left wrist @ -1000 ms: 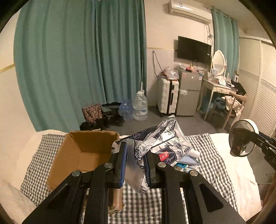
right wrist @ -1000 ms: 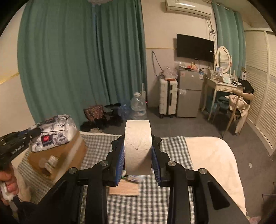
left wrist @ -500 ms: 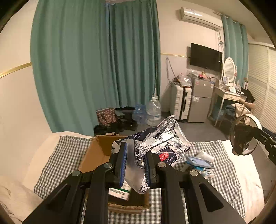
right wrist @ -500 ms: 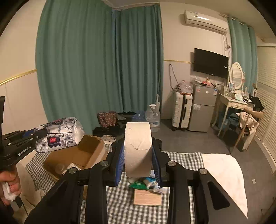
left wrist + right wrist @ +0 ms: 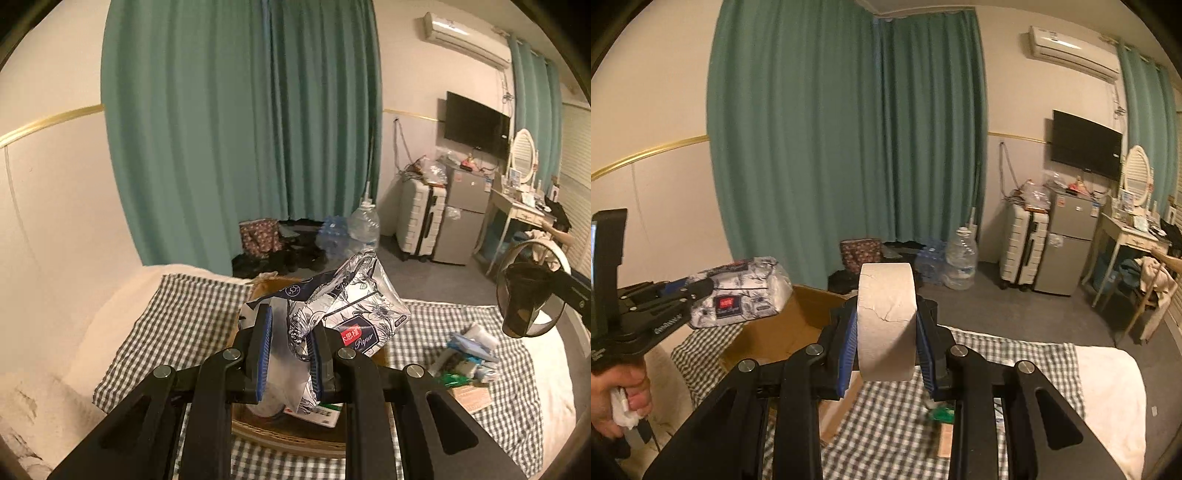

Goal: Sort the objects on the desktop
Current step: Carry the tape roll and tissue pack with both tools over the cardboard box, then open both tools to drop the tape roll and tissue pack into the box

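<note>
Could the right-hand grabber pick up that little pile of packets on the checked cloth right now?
Probably not yet. The right gripper is already clamped on a roll of tape, so there is no free space between its pads. The pile of packets lies uncovered on the checked cloth.

We could not identify the blurred small items (image 5: 469, 354); the tissue pack (image 5: 354, 310) hid most of the cardboard box (image 5: 288, 435).

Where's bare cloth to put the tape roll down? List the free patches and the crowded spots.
Free: checked cloth left of the box, and the strip between the tape roll and the white bedding. Crowded: the box, and the pile right of it.
</note>
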{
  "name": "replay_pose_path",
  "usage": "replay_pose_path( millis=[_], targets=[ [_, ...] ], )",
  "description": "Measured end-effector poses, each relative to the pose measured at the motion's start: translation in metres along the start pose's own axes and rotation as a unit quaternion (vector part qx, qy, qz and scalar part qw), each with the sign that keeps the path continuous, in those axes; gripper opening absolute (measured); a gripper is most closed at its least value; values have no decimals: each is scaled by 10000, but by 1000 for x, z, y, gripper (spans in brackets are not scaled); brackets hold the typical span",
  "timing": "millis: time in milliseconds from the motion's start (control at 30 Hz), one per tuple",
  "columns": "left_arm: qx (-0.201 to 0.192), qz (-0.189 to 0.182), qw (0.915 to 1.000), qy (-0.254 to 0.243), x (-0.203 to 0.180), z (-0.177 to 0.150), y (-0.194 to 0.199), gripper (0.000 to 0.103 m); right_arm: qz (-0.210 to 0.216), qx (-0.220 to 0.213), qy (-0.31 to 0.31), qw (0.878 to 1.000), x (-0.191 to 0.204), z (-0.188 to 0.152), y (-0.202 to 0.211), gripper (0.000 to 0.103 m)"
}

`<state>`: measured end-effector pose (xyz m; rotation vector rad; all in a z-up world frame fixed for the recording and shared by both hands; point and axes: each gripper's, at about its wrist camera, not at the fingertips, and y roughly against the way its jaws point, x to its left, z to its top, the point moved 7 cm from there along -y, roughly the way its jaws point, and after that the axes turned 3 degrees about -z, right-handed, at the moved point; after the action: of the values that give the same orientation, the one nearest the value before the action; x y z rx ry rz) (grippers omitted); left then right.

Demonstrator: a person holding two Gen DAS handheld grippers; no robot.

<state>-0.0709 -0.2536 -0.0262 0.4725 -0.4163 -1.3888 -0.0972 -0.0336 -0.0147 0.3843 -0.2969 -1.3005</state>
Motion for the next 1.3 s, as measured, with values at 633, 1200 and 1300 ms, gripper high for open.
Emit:
replay_pose_path(
  millis=[633,1200,1300],
  targets=[
    [759,316,9966,52,44,-38,-105,18,846,542,386,9942,82,-25,-110,29],
    [1458,328,9887,-93,41,-63,-191,18,1096,1274,356,9851,103,-71,-216,29],
    [1480,350,9882,-157,37,-63,-194,21,1131,1437,356,9825,104,-77,-226,30]
  ],
)
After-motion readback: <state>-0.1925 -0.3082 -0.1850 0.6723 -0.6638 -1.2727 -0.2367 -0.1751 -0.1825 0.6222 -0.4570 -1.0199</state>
